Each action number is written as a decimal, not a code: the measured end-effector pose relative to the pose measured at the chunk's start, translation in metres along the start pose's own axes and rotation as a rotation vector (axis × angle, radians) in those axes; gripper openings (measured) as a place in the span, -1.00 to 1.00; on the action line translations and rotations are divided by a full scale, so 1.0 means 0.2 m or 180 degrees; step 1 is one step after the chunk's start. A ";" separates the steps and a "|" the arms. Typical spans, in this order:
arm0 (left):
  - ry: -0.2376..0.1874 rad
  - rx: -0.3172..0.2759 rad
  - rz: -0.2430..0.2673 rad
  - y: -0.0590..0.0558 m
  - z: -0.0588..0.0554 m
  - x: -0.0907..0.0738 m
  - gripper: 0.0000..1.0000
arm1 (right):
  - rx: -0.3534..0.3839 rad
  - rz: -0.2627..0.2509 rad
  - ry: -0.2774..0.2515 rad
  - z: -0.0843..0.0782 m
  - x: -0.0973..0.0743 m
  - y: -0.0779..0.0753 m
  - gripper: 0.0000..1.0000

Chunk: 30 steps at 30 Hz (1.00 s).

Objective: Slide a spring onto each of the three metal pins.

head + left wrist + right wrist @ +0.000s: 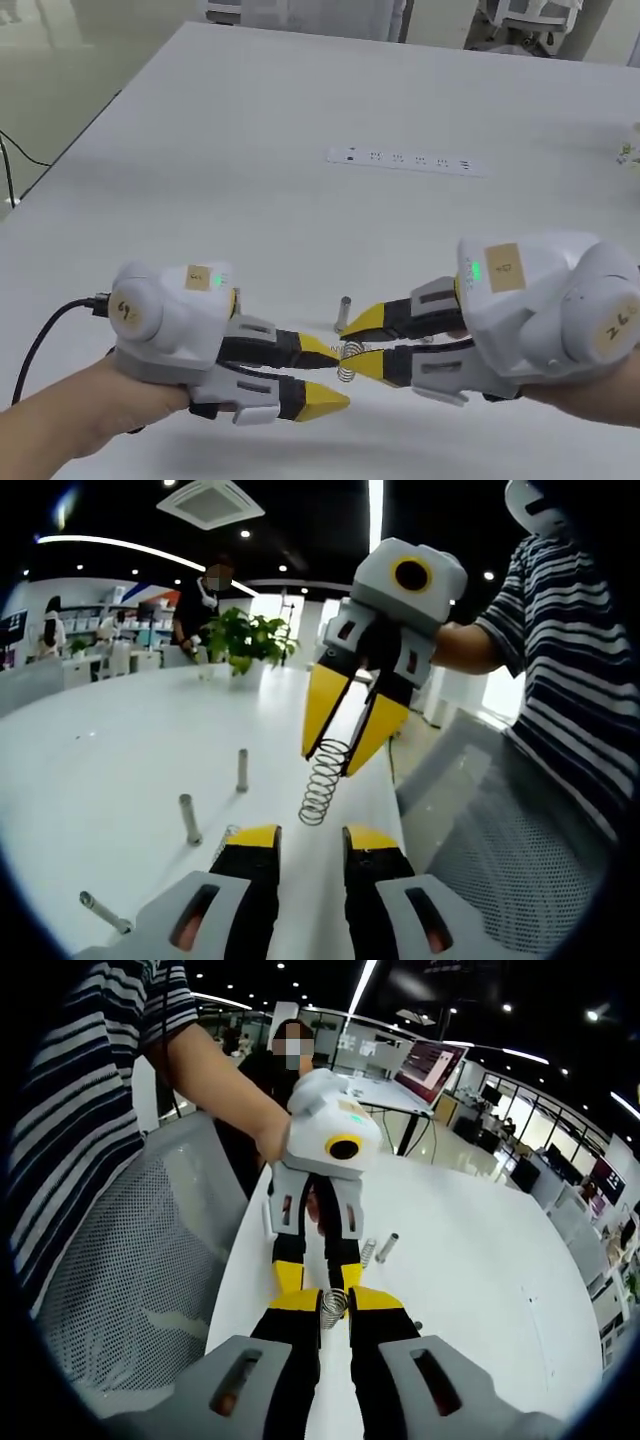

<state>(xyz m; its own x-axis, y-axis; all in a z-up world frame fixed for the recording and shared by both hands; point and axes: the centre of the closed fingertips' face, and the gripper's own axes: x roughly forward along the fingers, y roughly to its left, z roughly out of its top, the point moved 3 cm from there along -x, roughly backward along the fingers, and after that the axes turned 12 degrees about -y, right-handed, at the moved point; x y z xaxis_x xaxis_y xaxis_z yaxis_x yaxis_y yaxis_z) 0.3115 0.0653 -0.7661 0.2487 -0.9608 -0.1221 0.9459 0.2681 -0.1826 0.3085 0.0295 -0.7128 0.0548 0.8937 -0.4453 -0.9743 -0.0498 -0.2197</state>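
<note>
The white worktop [300,100] carries everything. The left tool [340,378] has its jaws apart, holding nothing, tip to tip with the right tool [348,345]. Nearby are an upright pin [242,770], a second upright pin [188,818] and a lying pin [103,912]. The spring [322,785] hangs pinched in the right tool's tips, apart from the pins.

The left gripper [310,838] and right gripper [336,1302] each have yellow tips on black jaws, under white and grey shells with a small green light. The thin wire coil spring [322,785] is silvery, the short metal pins [189,818] dull grey. The counter [250,150] and power strip [405,160] are white. The striped shirt [570,660] is navy and white, the leafy plant [250,640] green.
</note>
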 end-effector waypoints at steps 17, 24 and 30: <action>-0.0102 -0.0086 0.0270 0.03 0.02 -0.14 -0.40 | 0.0015 -0.0088 0.0022 -0.03 -0.03 -0.02 -0.86; -0.0117 -0.0154 0.0379 0.03 0.00 -0.22 -0.28 | 0.0024 -0.0126 0.0036 -0.04 -0.05 -0.03 -0.86; -0.0138 -0.0200 0.0571 0.06 -0.02 -0.30 -0.14 | 0.0032 -0.0179 0.0063 -0.06 -0.07 -0.05 -0.86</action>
<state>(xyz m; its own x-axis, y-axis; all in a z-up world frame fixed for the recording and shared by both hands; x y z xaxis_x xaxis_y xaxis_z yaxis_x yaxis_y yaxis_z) 0.3070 0.1254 -0.7642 0.4223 -0.8990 -0.1162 0.8710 0.4379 -0.2225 0.3194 0.0114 -0.7150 0.1138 0.8859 -0.4497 -0.9717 0.0049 -0.2362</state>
